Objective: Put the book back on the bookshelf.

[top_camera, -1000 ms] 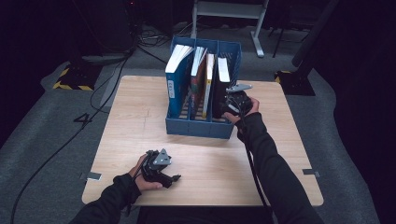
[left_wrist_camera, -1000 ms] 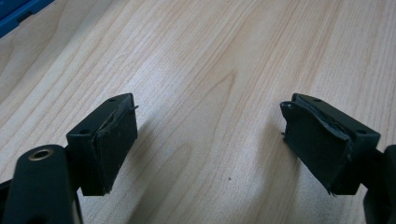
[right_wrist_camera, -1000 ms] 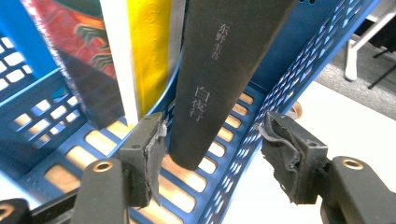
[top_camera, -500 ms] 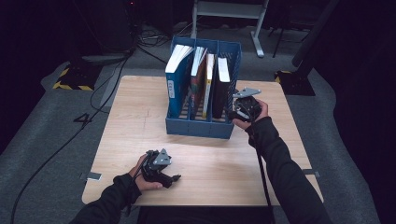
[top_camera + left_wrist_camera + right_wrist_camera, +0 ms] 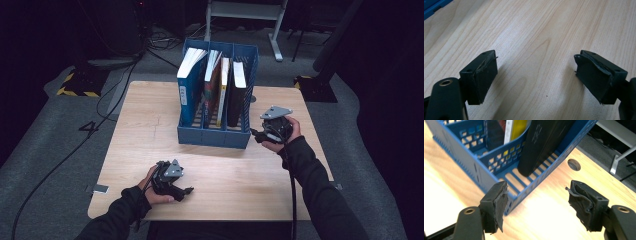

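Left gripper [image 5: 186, 191] sits low on the table [image 5: 150, 130], well in front of the blue file rack [image 5: 215, 135], jaws spread wide and holding nothing. Inside the rack, books stand in the slots, the black book [image 5: 237, 95] in the rightmost one. Just right of the rack's front corner, the right gripper [image 5: 255, 134] has just been opening its jaws, nothing between them. The risk as I see it: that near pad [image 5: 499, 205] hangs close to the rack's corner, so a careless swing could nudge the rack and tip the leaning book.
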`<state>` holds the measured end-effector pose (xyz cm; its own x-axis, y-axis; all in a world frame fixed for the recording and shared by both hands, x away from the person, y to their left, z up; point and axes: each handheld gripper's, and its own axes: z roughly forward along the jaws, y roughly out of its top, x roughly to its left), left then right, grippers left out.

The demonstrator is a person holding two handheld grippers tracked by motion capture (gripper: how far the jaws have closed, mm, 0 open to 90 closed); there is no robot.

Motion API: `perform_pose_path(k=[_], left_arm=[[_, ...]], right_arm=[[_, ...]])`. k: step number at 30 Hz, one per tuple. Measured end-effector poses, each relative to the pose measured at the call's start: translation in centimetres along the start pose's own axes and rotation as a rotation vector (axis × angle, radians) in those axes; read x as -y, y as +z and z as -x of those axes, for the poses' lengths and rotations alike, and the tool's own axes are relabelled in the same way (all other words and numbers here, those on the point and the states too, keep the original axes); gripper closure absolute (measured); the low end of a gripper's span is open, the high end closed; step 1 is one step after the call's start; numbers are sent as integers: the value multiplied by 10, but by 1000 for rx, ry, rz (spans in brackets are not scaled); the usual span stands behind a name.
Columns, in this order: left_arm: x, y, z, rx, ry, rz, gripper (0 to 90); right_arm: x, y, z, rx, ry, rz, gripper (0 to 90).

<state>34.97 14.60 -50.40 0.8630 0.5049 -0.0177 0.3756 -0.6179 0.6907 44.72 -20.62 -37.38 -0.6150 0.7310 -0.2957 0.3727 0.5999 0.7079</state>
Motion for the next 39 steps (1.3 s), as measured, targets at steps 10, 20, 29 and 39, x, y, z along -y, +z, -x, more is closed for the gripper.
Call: perform_pose_path(k=[10,20,29,39], left_arm=[[0,0,0,-1,0,0,175],[0,0,0,-1,0,0,175],[0,0,0,-1,-1,0,175],[0,0,0,-2,-1,1,175]], right_arm=[[34,-14,-1,-11,-32,-12,312],[70,-23,2,-14,-34,-20,310],[100,-32,0,-32,-57,-51,313],[147,-41,-3,-55,-49,-58,310]])
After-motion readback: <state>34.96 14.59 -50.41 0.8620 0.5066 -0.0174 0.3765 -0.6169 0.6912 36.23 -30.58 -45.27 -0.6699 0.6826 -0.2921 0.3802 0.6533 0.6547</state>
